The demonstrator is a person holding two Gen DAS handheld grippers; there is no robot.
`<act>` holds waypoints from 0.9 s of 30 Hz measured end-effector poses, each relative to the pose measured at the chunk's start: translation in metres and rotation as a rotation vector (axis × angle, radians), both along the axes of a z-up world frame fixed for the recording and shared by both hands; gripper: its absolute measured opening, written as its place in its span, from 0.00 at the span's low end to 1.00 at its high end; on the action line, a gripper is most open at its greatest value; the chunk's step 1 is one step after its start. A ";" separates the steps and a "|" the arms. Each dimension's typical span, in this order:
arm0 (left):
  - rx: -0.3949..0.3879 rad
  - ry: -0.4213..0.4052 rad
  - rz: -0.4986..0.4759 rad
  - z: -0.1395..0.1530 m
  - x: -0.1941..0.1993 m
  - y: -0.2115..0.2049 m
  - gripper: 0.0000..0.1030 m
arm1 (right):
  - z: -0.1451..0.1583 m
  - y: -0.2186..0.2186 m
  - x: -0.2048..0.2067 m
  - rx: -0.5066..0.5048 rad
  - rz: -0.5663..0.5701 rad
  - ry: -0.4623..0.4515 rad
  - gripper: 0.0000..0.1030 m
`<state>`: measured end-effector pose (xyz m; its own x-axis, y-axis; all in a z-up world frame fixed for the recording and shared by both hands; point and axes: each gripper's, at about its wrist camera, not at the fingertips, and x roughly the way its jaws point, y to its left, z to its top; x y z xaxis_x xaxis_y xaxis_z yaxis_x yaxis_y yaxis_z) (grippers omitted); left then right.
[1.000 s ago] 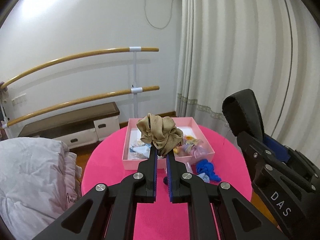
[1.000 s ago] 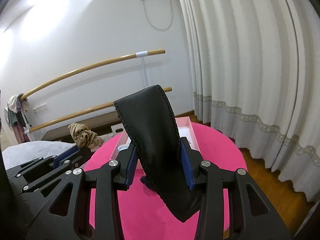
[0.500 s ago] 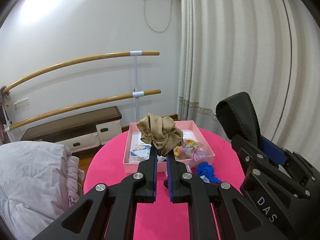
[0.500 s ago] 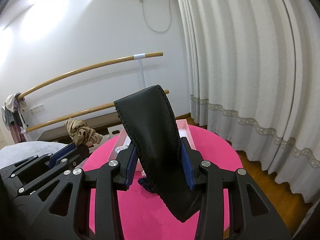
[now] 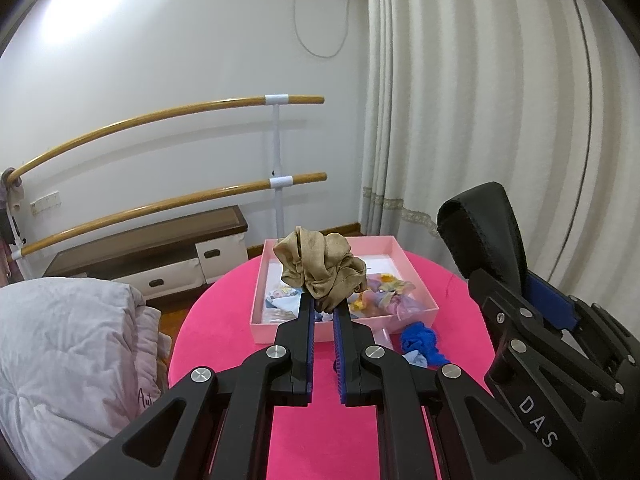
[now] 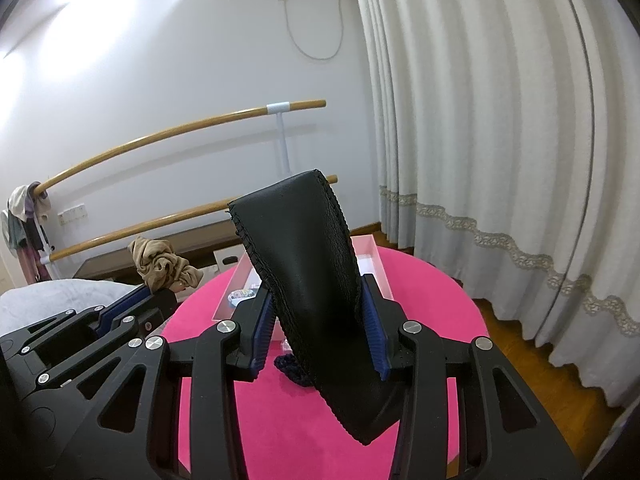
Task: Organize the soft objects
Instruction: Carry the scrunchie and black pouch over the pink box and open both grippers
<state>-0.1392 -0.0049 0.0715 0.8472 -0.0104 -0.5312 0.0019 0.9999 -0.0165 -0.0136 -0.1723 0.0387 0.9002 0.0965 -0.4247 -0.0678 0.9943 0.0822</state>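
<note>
Left gripper (image 5: 323, 307) clamps a tan scrunchie (image 5: 320, 268) at its fingertips; the fabric bunches up just beyond and above the tips, held in the air. Past it, ahead on the round pink bench (image 5: 224, 320), sits a pink tray (image 5: 344, 322) with mixed soft items inside. A blue scrunchie (image 5: 420, 342) lies on the bench just right of the left fingers, outside the tray's near wall. Right gripper (image 6: 318, 320) pinches a black leather pouch (image 6: 304, 264), which stands up between both blue pads and blocks most of the tray (image 6: 378, 264) behind it.
</note>
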 end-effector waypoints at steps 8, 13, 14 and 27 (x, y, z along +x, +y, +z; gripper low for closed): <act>0.003 0.014 -0.001 -0.003 0.019 0.003 0.06 | -0.007 0.000 0.014 -0.005 0.004 0.012 0.37; 0.003 0.044 0.008 -0.007 0.050 0.007 0.06 | -0.011 0.003 0.034 -0.014 0.008 0.018 0.37; 0.000 0.049 0.007 -0.008 0.058 0.008 0.06 | -0.012 0.003 0.039 -0.015 0.008 0.018 0.37; 0.001 0.120 0.026 -0.029 0.200 0.019 0.07 | -0.029 0.009 0.131 -0.055 0.007 0.055 0.38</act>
<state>0.0612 0.0144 0.0427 0.7772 0.0119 -0.6291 -0.0263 0.9996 -0.0136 0.1174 -0.1636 0.0101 0.8748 0.0781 -0.4781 -0.0719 0.9969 0.0312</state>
